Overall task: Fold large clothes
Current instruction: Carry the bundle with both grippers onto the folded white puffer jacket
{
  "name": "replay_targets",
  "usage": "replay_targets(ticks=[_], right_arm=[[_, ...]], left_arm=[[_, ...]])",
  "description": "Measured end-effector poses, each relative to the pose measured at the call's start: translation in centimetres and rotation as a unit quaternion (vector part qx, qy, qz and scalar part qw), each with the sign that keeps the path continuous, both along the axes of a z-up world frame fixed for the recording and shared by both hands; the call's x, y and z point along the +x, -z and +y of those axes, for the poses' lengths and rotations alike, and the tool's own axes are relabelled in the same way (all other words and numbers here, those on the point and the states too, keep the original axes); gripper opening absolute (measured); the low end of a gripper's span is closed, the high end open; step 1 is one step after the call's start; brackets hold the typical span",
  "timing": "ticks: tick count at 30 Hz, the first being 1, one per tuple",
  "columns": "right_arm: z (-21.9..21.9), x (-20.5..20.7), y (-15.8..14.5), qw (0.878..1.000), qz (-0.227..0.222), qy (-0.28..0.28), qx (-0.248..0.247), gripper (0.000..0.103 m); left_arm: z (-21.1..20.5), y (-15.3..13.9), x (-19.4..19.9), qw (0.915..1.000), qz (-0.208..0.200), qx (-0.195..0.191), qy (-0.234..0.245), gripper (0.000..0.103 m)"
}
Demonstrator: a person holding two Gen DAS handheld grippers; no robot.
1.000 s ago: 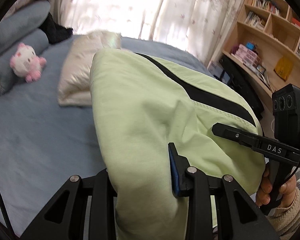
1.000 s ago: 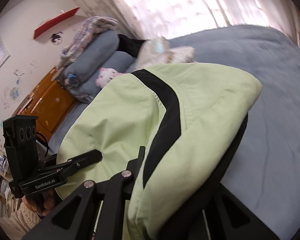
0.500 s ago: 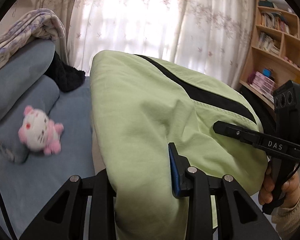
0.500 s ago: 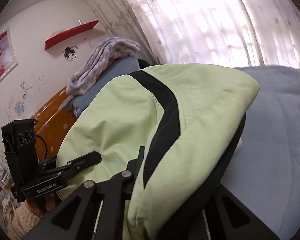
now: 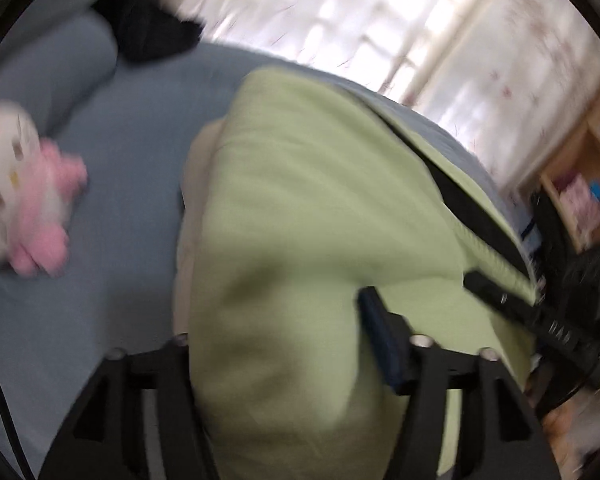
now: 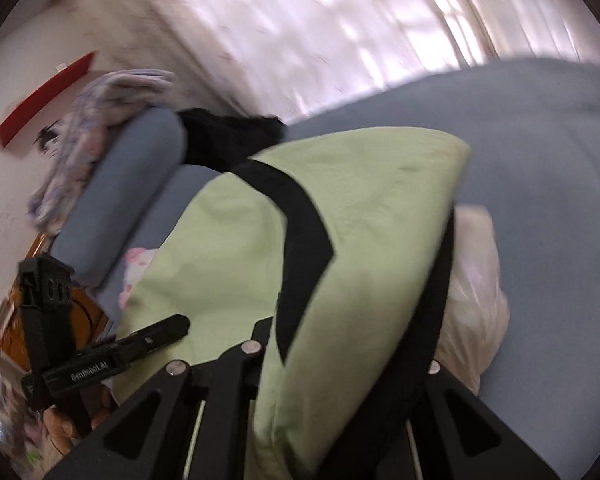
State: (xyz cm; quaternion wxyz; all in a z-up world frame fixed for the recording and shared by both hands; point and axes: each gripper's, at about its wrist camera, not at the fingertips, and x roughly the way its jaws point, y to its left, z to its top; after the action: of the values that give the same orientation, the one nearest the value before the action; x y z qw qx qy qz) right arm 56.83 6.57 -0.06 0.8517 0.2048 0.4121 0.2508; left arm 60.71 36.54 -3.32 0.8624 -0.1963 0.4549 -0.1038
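Two grippers carried one folded bundle, a pale green garment [image 5: 316,240] with a black stripe [image 6: 300,248], just above the blue bed [image 5: 132,168] near its pillow end. The left gripper [image 5: 276,364] had cloth between its jaws, and those jaws were spreading, so its grip was probably already letting go. The right gripper [image 6: 336,364] was also easing apart, though much less, with the thick folded edge packed between its jaws; the fabric there still looked pinched.

The main risk I judged was an uneven release. If the left side dropped while the right still held, the bundle could swing, twist and slide open, undoing the fold. Both views were smeared, which suggested fast travel, and loose layers could flare apart on landing.

A cream garment [image 6: 476,288] lay partly under the green one, touching it on the right side; setting down on that lumpy pile could tip the bundle off square. The pink plush toy [image 5: 24,200] sat near the left edge of the bed, close enough to be brushed.
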Motion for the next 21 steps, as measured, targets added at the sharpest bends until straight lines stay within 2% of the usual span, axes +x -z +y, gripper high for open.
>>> replay_targets(ticks=[2,6,9,14,21], right_arm=[[-0.8,0.5,1.1,1.0,0.008,0.001,0.014,0.02],[-1.3,0.5,2.6,1.0,-0.003,0.002,-0.019,0.02],[-2.2,0.8,3.7,1.0,0.003,0.007,-0.014,0.021],[-2.2,1.0,5.0,1.0,0.003,0.003,-0.011,0.022],[-1.5,0.2,6.2,0.999,-0.026,0.01,-0.024,0.024]], left_arm=[[-0.3,0.9,0.5,0.9999,-0.007,-0.008,0.003,0.067],[-2.1,1.7,0.9,0.9991,-0.027,0.03,0.014,0.07],[-2.4,2.7,1.5,0.9994,-0.023,0.02,0.013,0.071],[-3.3,2.9,1.0,0.9989,-0.031,0.034,0.013,0.073],[-3.6,3.5,0.6,0.9988,-0.028,0.039,-0.001,0.08]])
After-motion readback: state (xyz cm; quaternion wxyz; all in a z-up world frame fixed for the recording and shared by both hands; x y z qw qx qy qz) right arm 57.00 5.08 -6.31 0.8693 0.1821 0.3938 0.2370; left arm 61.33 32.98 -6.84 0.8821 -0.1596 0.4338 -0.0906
